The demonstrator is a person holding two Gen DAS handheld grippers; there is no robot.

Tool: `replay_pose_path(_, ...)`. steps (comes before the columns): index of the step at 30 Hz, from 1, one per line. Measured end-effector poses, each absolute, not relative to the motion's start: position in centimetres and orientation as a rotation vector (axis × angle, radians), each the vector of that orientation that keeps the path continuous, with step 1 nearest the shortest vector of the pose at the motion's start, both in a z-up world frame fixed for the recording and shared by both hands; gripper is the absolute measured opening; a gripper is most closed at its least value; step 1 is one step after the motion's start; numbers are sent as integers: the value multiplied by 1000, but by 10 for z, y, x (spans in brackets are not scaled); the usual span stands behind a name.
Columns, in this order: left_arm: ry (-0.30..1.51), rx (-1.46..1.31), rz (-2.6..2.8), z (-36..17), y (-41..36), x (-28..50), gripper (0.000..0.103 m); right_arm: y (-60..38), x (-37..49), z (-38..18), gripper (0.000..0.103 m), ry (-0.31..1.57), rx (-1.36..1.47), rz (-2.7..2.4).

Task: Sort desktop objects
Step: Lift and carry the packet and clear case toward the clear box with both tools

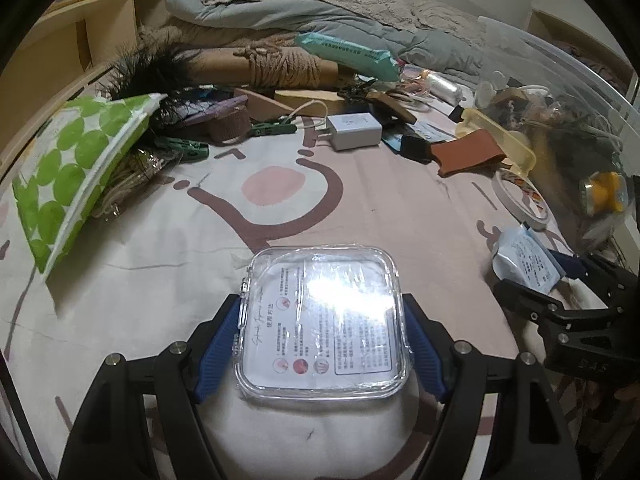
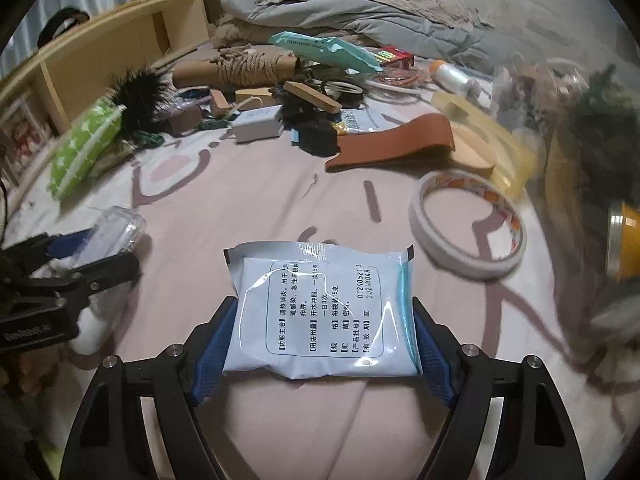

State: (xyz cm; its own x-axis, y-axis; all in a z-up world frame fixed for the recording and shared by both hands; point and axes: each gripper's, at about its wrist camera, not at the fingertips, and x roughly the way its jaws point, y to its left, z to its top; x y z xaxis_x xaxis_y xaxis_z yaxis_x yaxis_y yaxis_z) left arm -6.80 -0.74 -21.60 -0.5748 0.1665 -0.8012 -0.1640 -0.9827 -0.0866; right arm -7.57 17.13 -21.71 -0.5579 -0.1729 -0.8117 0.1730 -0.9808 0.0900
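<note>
My left gripper (image 1: 320, 336) is shut on a clear square plastic case (image 1: 320, 320) with a printed card inside, held just above the bedsheet. My right gripper (image 2: 322, 332) is shut on a pale blue medicine sachet (image 2: 320, 312) with printed text. The right gripper with its sachet (image 1: 524, 264) shows at the right edge of the left wrist view. The left gripper with the case (image 2: 112, 236) shows at the left of the right wrist view.
A clear plastic bin (image 1: 580, 128) with items stands at the right. A tape roll (image 2: 468, 224), brown leather piece (image 2: 396, 140), white charger (image 1: 354, 132), green dotted pouch (image 1: 76, 168), black feathers (image 1: 148, 72), rope-wrapped tube (image 1: 280, 66) and teal packet (image 1: 348, 54) lie on the sheet.
</note>
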Motion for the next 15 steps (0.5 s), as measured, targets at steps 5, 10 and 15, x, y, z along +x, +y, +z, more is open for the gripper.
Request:
replay_pose_path(5, -14, -1304, 2643, -208, -10, -63, 77, 169, -68, -212, 81, -9, 1365, -2610)
replay_pose_path(10, -40, -1306, 2654, -206, -17, -59, 77, 172, -61, -204, 81, -61, 1347, -2617)
replay_pose_path(15, -80, -1304, 2657, -201, -23, -55, 77, 178, -52, -191, 81, -115, 1303, -2625)
